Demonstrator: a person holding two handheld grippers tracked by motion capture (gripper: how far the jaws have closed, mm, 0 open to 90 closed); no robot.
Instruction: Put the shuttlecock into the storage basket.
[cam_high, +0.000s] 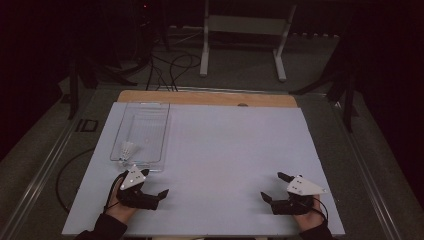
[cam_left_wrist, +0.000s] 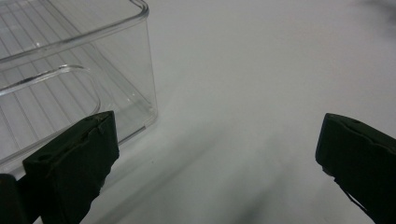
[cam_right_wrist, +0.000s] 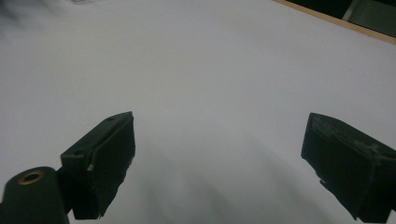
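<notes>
Both claws spread wide, left claw (cam_high: 154, 186) near the clear bin's (cam_high: 162, 131) corner, right claw (cam_high: 275, 186) over bare desk (cam_high: 235, 145); shuttlecock (cam_high: 127, 149) inside bin.

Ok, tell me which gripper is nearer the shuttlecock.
Left. The left gripper sits just in front of the clear bin that holds the shuttlecock. The right gripper is far across the table.

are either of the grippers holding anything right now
No. The left gripper and right gripper are both open, with bare white table between their jaws.
</notes>
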